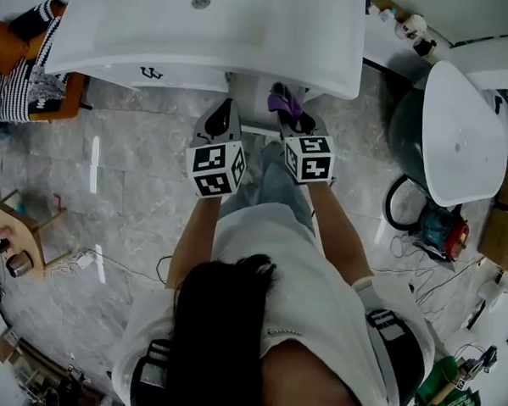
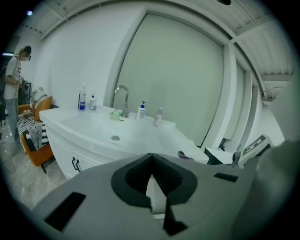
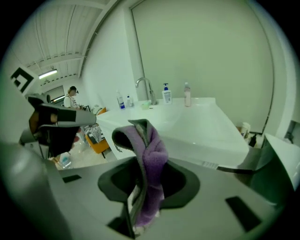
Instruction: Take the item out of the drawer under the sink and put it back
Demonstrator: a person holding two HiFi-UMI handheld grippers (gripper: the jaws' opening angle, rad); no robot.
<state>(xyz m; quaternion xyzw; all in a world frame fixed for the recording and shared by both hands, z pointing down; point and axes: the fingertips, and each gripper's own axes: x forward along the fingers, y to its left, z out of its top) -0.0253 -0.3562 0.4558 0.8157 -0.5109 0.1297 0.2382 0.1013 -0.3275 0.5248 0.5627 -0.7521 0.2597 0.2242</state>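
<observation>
A purple cloth (image 1: pixel 282 98) hangs folded in my right gripper (image 1: pixel 287 115), just under the front edge of the white sink (image 1: pixel 246 36). In the right gripper view the jaws of my right gripper (image 3: pixel 140 180) are shut on the cloth (image 3: pixel 152 159), which stands up between them. My left gripper (image 1: pixel 222 113) is beside it to the left, also at the sink's front edge. In its own view, the fingertips of my left gripper (image 2: pixel 151 157) meet with nothing between them. A white drawer part (image 1: pixel 257 113) shows under the sink between the two grippers; its inside is hidden.
A white tub (image 1: pixel 461 132) stands at the right with a teal and red machine (image 1: pixel 441 233) and cables below it. At the left are an orange chair (image 1: pixel 31 76) with striped cloth and a wooden stool (image 1: pixel 19 236). Bottles (image 2: pixel 82 101) flank the tap (image 2: pixel 123 96). A person (image 2: pixel 14 79) stands far left.
</observation>
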